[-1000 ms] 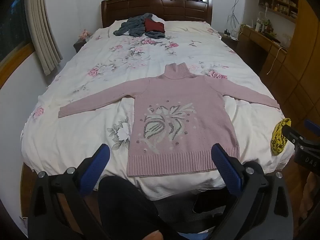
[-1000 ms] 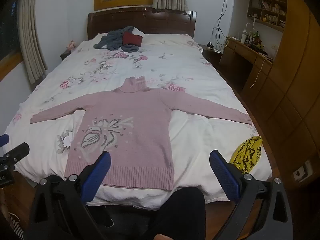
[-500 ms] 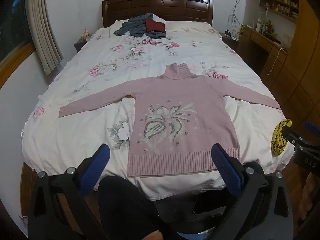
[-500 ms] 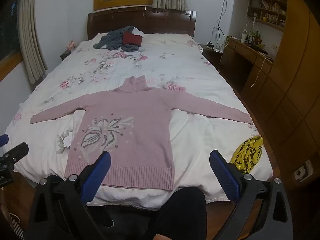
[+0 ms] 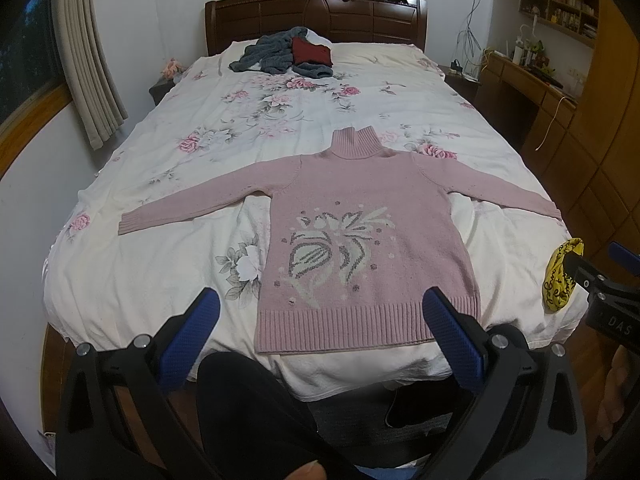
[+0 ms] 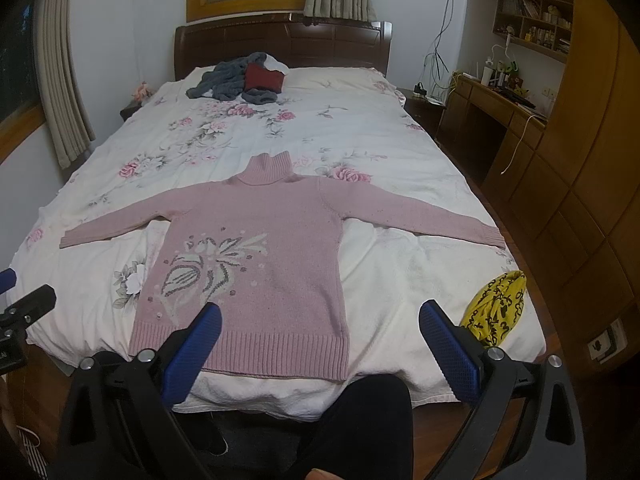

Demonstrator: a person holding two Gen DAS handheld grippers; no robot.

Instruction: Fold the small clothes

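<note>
Lying flat beyond both spread claws (image 5: 320,306) (image 6: 320,322) — sweater (image 5: 360,236).

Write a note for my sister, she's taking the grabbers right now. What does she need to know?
Left gripper: jaws open, holding nothing, at the foot of the bed.
Right gripper: the same.
Pink sweater: flat, front up, both sleeves spread out, hem nearest you.
Yellow cloth: bunched at the bed's right corner.
Grey and red clothes: heaped by the headboard.
Done: sweater laid out.
Left: every fold.
</note>
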